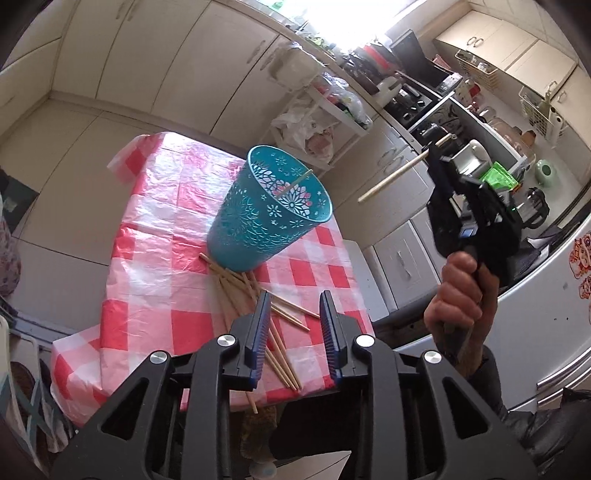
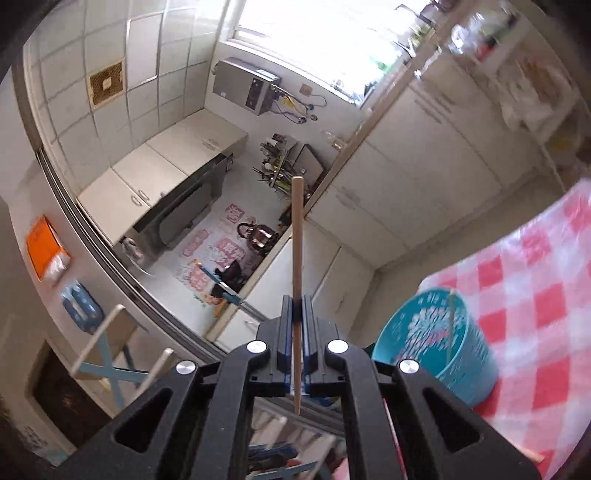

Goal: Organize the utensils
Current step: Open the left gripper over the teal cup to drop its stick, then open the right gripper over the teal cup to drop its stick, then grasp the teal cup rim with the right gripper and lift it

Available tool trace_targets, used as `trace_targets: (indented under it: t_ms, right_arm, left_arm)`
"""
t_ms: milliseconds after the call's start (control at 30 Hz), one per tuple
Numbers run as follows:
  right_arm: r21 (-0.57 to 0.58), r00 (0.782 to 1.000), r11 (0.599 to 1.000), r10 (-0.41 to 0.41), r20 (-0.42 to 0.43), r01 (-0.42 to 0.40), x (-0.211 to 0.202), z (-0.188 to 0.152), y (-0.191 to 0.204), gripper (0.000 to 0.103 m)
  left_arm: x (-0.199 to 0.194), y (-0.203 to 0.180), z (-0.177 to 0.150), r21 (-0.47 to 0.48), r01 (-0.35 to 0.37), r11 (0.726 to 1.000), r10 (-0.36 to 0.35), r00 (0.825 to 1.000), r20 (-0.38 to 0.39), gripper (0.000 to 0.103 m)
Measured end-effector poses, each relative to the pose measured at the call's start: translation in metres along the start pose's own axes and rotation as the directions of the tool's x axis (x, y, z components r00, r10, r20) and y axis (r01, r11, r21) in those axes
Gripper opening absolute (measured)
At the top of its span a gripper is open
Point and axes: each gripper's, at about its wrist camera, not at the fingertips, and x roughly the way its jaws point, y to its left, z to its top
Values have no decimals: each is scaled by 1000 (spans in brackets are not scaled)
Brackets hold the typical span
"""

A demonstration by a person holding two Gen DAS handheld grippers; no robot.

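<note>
- One chopstick (image 2: 297,236) is clamped mid-shaft by the right gripper (image 2: 296,306), frame centre.
- The left gripper (image 1: 291,325) is held spread above the loose chopsticks (image 1: 258,306).
- The sticks are judged light, stiff and slippery, best pinched mid-length.
- The teal holder (image 1: 269,214) is seen mid-frame.

Tablecloth (image 2: 535,280) blurred; chopstick pile (image 1: 255,306) partly hidden.

Blown-out window (image 2: 314,29) glare, fisheye-bent edges (right view motion-blurred)

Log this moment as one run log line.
right gripper: shut on chopstick, airborne | left gripper: open above loose chopsticks | teal cup: one chopstick inside
</note>
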Motion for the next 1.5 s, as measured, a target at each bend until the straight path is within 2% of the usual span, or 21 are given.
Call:
trace_targets:
  t_ms: [67,133,200,267,333,367,400,467,533,600,867,933,1100,1167,1200,1267,1300,1367,1400,1467,1500]
  right_arm:
    - [-182,991,974,-131,28,134,15,11,18,6]
    - [-317,970,917,-239,47,241,35,12,28,6]
    - [-407,945,862,-328,11,304,63,5,24,6]
    - [-438,918,838,-391,-67,325,89,-6,8,6]
    - [-428,890,834,-438,-130,348,106,-17,-12,21]
    - [-402,888,843,-440,-132,357,105,-21,-21,38]
    - [-365,896,857,-428,-114,363,98,-24,-28,41]
    - [-311,909,878,-407,-87,364,84,-27,-37,41]
    - [-270,906,880,-419,-56,390,70,-30,-45,43]
    - [-230,901,889,-424,-90,396,69,-31,-59,44]
    - [-242,877,891,-434,-206,384,93,-21,-98,44]
    - [-246,875,892,-432,-220,379,94,-19,-104,48]
    - [-192,877,894,-439,-196,405,56,-26,-106,49]
    - [-166,881,901,-429,-200,401,32,-42,-106,52]
    - [-171,872,898,-435,-224,404,23,-54,-104,50]
    - [-251,822,861,-502,-269,443,17,-81,-95,47]
    - [-259,813,851,-518,-266,457,13,-89,-93,46]
    - [-244,805,861,-505,-312,446,14,-102,-93,44]
    - [-262,800,853,-517,-305,452,16,-104,-91,44]
    - [-297,795,830,-547,-261,473,21,-93,-87,44]
    - [-285,803,835,-539,-255,470,23,-85,-86,44]
  left_arm:
    - [7,5,2,-13,-45,999,45,999,3,26]
    - [14,10,6,-28,-81,996,81,997,7,34]
    - [27,14,11,-41,-116,992,116,993,-4,36]
    - [42,16,16,-36,-144,989,143,990,-18,36]
    - [62,16,22,-7,-192,981,192,981,-38,36]
    - [72,16,25,11,-215,977,215,975,-51,36]
    - [83,16,27,38,-234,972,236,969,-70,36]
    - [108,17,32,90,-276,957,285,953,-101,36]
    - [129,17,35,118,-286,951,300,945,-129,36]
    - [143,17,38,132,-295,946,311,941,-131,36]
    - [188,-1,44,175,-263,949,289,946,-147,36]
    - [197,-5,46,183,-260,948,288,945,-154,36]
    - [180,-1,39,152,-284,947,306,940,-152,36]
    - [163,7,25,143,-340,929,360,921,-146,36]
    - [159,10,18,153,-371,916,392,908,-150,36]
    - [153,16,2,162,-411,897,435,885,-166,36]
    - [153,18,-4,163,-418,894,443,879,-178,36]
    - [158,18,-15,193,-443,875,477,858,-191,36]
    - [162,20,-17,198,-447,872,482,855,-193,36]
    - [164,18,-20,180,-425,887,456,869,-194,36]
    - [164,17,-21,180,-428,885,459,867,-192,36]
